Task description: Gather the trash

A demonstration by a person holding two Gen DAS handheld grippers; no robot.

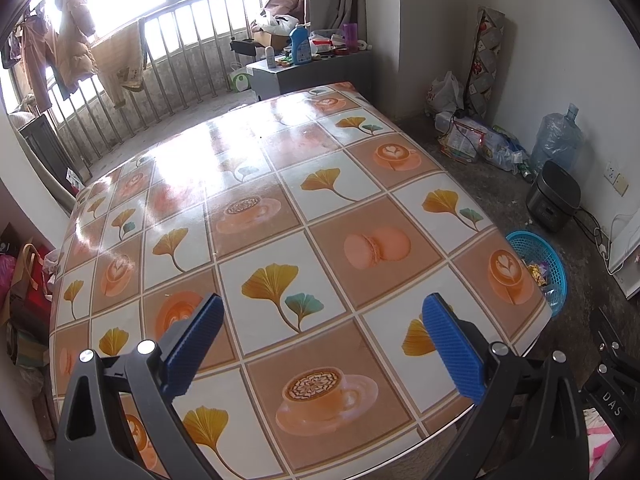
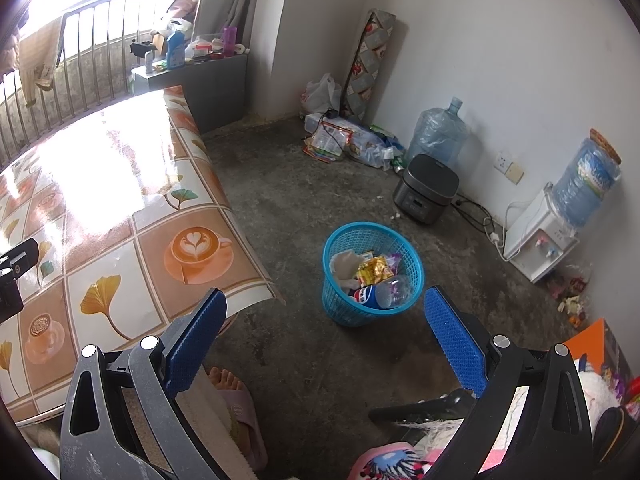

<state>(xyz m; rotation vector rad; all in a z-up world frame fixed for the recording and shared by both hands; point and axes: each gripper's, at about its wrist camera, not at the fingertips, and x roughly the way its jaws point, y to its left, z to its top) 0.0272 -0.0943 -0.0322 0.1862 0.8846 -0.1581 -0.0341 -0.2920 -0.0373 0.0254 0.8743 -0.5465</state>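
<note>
Bare concrete floor beside a patterned tabletop [image 1: 320, 200] with no trash visible on it. Blue basket [image 2: 372, 272] on the floor near the tabletop corner holds wrappers [image 2: 374, 268] and a bottle [image 2: 394, 292]. Left hand-held gripper [image 1: 322, 340] and right hand-held gripper [image 2: 326, 332] both spread wide, holding nothing. Task looks nearly finished.

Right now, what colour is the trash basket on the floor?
The basket is bright blue plastic mesh, seen best in the right wrist view.
</note>
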